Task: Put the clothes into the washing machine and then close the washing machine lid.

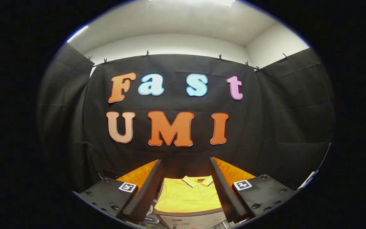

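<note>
A folded yellow polo shirt [187,195] with a striped collar lies flat on top of a pale grey appliance [189,219], which I take for the washing machine; I see just its top edge and front. My gripper [186,173] is open. Its two black ribbed fingers [149,187] stand wide apart with orange backing. The shirt lies below and beyond them, framed in the gap between the fingers. Nothing is held. The machine's lid is hidden from me.
The booth's black cloth wall [281,127] stands close behind the shirt and wraps round both sides. White walls and a ceiling light [221,2] show above the cloth.
</note>
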The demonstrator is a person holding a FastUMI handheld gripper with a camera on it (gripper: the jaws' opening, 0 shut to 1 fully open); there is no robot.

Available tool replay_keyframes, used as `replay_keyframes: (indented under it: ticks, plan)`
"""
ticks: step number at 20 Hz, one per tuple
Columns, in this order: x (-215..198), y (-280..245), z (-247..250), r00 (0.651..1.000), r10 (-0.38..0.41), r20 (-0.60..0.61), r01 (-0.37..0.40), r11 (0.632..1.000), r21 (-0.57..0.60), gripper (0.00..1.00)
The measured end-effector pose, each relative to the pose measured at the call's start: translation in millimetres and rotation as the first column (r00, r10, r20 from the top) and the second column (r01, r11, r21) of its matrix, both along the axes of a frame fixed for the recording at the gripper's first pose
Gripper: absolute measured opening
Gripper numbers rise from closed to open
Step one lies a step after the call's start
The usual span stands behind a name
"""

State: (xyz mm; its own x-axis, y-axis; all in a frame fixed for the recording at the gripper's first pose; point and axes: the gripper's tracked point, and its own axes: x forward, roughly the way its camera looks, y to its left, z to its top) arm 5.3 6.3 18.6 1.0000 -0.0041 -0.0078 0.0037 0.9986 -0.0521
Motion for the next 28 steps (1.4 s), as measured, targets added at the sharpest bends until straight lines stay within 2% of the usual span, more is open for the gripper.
replay_keyframes:
  ticks: [9,19,23,28]
  plan:
    - [24,-16,-1,1.000,-0.002,-0.020,0.002,1.000,0.005,0.95]
    - [108,-72,-65,0.986,-0.019,-0.168,0.025,0.999,0.034,0.95]
    - [155,-89,-114,0.962,-0.013,-0.271,0.023,0.999,0.035,0.95]
    - [201,-101,-193,0.901,0.015,-0.434,0.017,0.997,0.070,0.96]
